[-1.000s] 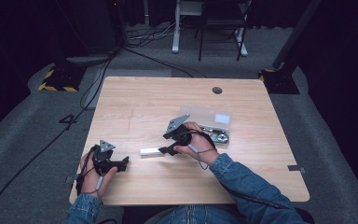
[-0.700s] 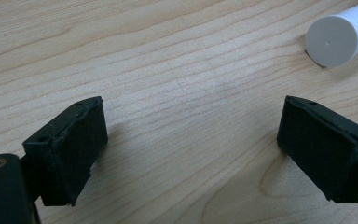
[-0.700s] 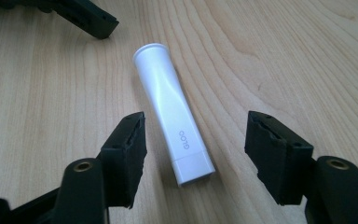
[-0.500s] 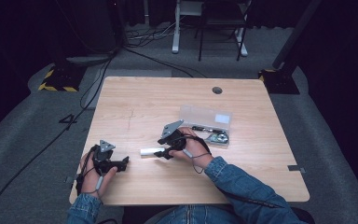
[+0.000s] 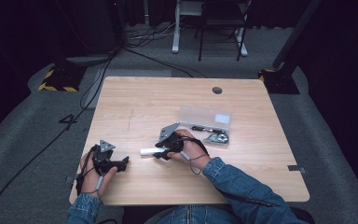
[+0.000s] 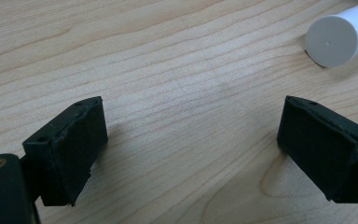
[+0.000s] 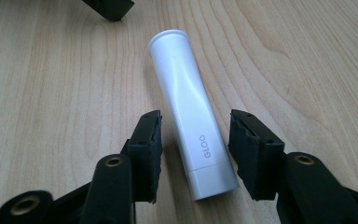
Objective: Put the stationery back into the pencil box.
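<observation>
In the right gripper view I have the white glue stick (image 7: 189, 116) lying flat on the wooden table (image 7: 51, 93), running from the upper middle of the frame down to the lower middle, its "GLOO" lettering near the bottom end. My right gripper (image 7: 193, 154) straddles that lower end: its jaws have just been closing and now stand one on each side of the stick, with a sliver of table showing on both sides, so the pads are not yet pressing on it.

In the high view the stick (image 5: 147, 151) sits left of centre, just left of my right gripper (image 5: 161, 150). A clear plastic box (image 5: 206, 124) with small items inside lies to the upper right of that hand.

My left gripper (image 5: 123, 162) rests at the lower left of the table. In the left gripper view its jaws stand wide apart over bare wood, and the stick's round end (image 6: 332, 41) shows at the upper right corner.
</observation>
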Demonstrator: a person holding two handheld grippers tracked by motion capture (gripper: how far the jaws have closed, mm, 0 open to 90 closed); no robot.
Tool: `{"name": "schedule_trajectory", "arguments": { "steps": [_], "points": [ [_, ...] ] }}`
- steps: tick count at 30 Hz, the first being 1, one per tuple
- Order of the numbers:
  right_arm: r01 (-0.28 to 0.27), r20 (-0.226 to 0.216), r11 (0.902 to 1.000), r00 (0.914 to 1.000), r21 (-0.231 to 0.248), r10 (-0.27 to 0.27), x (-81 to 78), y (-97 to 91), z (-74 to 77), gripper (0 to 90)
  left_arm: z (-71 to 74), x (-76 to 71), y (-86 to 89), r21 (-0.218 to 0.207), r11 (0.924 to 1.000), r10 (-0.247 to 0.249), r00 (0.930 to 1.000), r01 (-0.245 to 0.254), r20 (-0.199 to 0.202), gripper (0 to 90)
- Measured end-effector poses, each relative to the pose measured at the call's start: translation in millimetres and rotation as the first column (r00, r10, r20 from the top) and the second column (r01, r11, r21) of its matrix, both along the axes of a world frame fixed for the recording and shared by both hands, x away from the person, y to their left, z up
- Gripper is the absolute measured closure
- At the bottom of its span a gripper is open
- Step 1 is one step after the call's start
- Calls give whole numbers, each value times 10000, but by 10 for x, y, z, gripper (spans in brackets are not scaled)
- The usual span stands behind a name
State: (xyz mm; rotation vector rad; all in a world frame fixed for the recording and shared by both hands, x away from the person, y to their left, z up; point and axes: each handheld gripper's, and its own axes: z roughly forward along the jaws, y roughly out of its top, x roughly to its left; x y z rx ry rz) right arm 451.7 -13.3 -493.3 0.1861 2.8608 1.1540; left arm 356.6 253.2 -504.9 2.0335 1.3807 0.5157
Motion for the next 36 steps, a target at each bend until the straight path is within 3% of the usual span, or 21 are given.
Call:
{"name": "schedule_trajectory", "arguments": {
  "steps": [7,12,31,36],
  "points": [
    [19,-105,10000,9999,-57,-20,-8,25,1,599,0,0,0,4,10000,-2,10000,2,0,86],
    [10,-174,9998,9998,-210,-13,-25,27,20,712,0,0,0,6,10000,-3,10000,3,0,86],
    [-226,6,9990,9997,-375,226,-51,38,46,718,0,0,0,1,10000,-1,10000,1,-2,86],
    [-278,89,9992,9996,-288,281,-73,22,126,718,0,0,0,7,10000,-5,10000,5,-4,86]
  ]
}}
